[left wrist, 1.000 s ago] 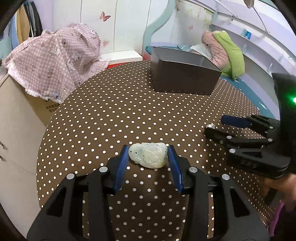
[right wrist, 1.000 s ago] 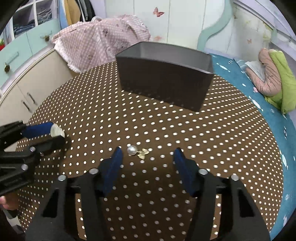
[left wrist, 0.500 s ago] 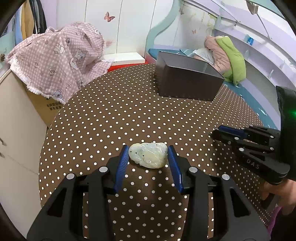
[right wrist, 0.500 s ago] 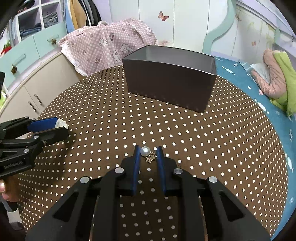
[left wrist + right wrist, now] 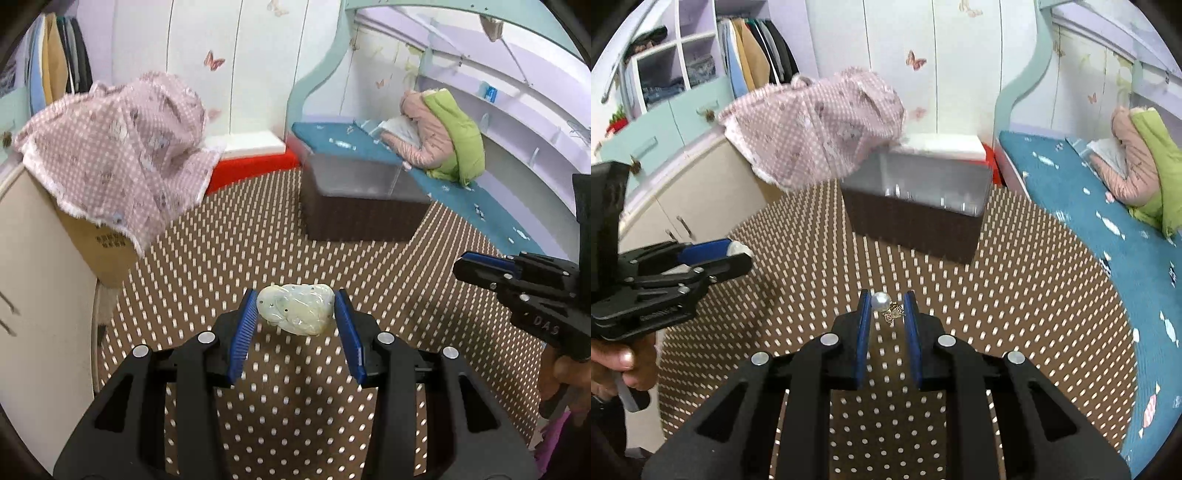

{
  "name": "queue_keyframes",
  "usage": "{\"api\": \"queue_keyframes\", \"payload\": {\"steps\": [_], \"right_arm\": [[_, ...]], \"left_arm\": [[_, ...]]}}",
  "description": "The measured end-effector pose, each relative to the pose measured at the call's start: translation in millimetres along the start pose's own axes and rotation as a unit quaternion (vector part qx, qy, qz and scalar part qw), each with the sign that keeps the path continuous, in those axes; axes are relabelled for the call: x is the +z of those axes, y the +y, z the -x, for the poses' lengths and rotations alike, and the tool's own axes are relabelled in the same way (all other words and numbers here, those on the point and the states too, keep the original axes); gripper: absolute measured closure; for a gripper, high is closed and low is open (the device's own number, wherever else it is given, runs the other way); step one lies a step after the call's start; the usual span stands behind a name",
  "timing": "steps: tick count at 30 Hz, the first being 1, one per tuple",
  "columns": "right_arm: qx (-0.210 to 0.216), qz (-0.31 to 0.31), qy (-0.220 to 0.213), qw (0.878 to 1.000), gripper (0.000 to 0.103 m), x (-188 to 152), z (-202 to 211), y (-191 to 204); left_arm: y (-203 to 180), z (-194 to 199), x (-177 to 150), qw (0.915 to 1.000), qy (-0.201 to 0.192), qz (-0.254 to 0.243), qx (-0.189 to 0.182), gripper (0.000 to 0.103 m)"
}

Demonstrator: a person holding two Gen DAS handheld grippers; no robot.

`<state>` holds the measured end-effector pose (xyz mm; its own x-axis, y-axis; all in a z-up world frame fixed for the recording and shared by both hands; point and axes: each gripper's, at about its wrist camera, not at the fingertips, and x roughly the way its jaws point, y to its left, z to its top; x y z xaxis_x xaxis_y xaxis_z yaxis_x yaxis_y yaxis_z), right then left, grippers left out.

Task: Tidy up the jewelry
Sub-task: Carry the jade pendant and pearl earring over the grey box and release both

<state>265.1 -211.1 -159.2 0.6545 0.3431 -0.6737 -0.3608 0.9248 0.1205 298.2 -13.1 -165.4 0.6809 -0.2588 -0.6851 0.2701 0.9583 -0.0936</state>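
My left gripper is shut on a pale green carved jade pendant, lifted above the brown dotted tablecloth. In the right wrist view my right gripper is shut on a pearl earring with a small gold charm hanging beside the pearl. Both are held clear of the cloth. A dark open box stands at the far side of the table, also seen as the dark box ahead of the right gripper. The left gripper shows at the left of the right wrist view, the right gripper at the right of the left one.
A pink checked cloth drapes over a cabinet at the table's back left. A blue bed with pink and green clothing lies to the right. A person's hand grips the left tool's handle.
The right gripper closed on the pearl earring and lifted it off the table. Both grippers have risen, the left still holding the jade pendant, and the box now appears farther below.
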Motion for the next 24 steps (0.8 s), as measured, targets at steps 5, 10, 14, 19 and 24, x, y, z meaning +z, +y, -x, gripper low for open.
{"api": "queue_keyframes", "payload": {"steps": [5,10,14,19,24], "right_arm": [[-0.011,0.015,-0.041,0.999,0.087,34.9,20.1,-4.6],[-0.021,0.024,-0.079,0.996,0.087,77.2,32.3,-16.8],[-0.016,0.021,-0.087,0.996,0.087,100.9,28.1,-28.1],[-0.002,0.009,-0.075,0.997,0.087,120.3,8.1,-43.6],[0.012,-0.007,-0.050,0.999,0.086,128.4,-20.7,-52.9]], "left_arm": [[-8.3,14.8,36.3,0.9990,-0.041,-0.019,0.001,0.060],[-18.2,23.8,85.2,0.9961,-0.084,-0.028,0.001,0.060],[-25.1,17.0,121.7,0.9949,-0.096,-0.025,-0.017,0.060],[-34.7,-10.3,157.9,0.9956,-0.082,-0.023,-0.039,0.060],[-42.1,-48.2,171.7,0.9972,-0.049,-0.017,-0.055,0.060]]}}
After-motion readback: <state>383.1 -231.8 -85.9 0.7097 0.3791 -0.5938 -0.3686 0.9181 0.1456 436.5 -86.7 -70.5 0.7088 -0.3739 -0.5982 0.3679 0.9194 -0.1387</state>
